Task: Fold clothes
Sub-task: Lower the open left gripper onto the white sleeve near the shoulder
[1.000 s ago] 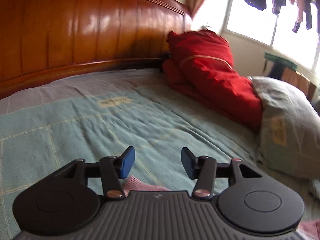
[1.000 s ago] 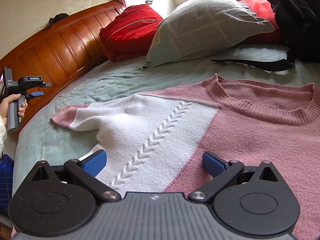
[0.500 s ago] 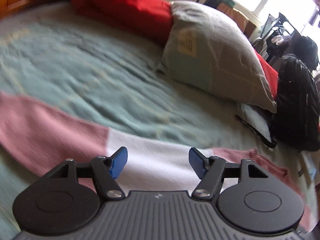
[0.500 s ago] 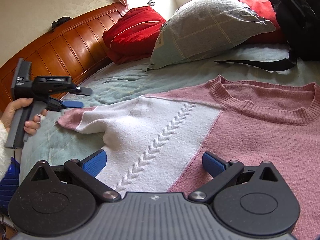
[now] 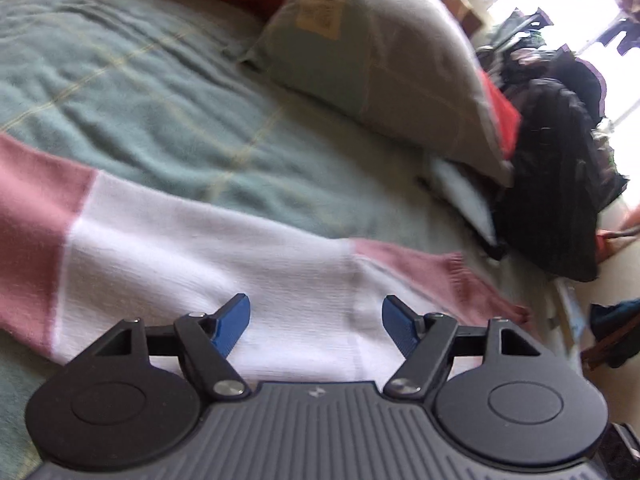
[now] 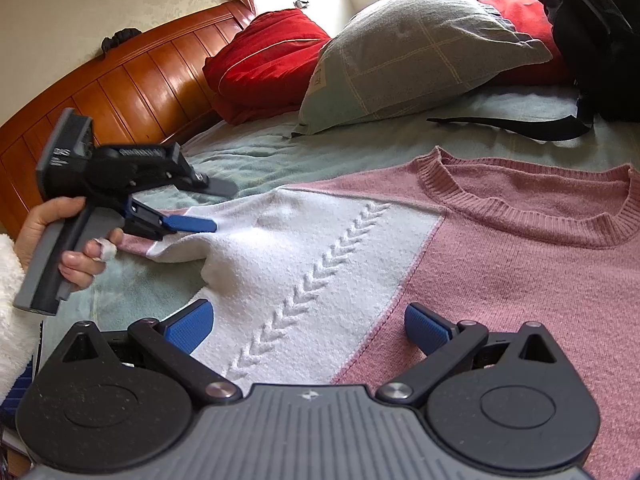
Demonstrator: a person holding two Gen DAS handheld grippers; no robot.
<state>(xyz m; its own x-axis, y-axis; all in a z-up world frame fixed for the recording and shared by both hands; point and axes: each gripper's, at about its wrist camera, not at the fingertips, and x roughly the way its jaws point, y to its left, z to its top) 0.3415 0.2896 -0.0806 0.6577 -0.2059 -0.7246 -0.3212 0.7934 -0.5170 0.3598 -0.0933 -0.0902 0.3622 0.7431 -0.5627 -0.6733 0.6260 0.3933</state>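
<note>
Right wrist view: pink-and-white sweater (image 6: 360, 248) lies flat across mid-frame for folding; left gripper (image 6: 200, 208), jaws just widened and empty, aims at its sleeve (image 6: 176, 236); right gripper (image 6: 308, 324) hovers spread.

From my right gripper (image 6: 308, 330), bare bed (image 6: 256, 156) lay open at eleven o'clock, between the sweater (image 6: 500, 264) and the headboard (image 6: 120, 88). The grey pillow (image 6: 416, 52) and red cushion (image 6: 264, 64) walled off twelve o'clock. A black backpack (image 6: 592, 28) and its strap (image 6: 512, 126) blocked one o'clock. My left gripper (image 6: 216, 208) crowded ten o'clock.
</note>
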